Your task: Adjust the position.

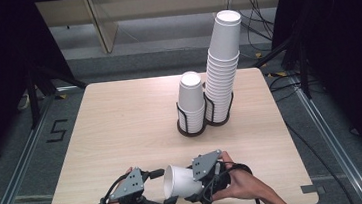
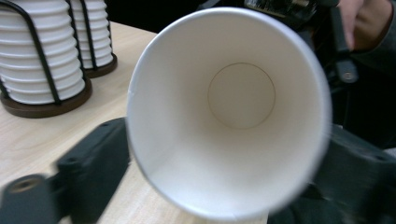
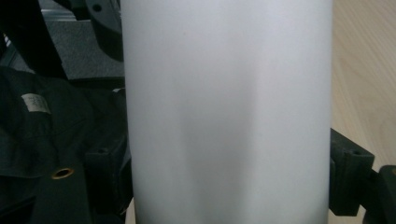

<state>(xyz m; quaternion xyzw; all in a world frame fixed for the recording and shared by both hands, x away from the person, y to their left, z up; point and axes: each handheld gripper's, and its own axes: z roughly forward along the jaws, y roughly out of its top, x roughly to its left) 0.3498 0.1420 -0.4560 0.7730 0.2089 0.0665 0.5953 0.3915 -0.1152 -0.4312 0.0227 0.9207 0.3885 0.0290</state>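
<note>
two stacks of white paper cups stand in black wire holders at the far middle of your table [image 1: 120, 123], the short stack [image 1: 191, 102] just beside the tall stack [image 1: 221, 68] on its right. your right gripper [image 1: 193, 183] is clamped on a single paper cup [image 1: 180, 181] held on its side near the table's near edge, its walls pressed by the jaws on both sides in the right gripper view. your left gripper [image 1: 163, 188] is spread wide, its jaws either side of the cup's open mouth, whose rim they flank in the left gripper view.
</note>
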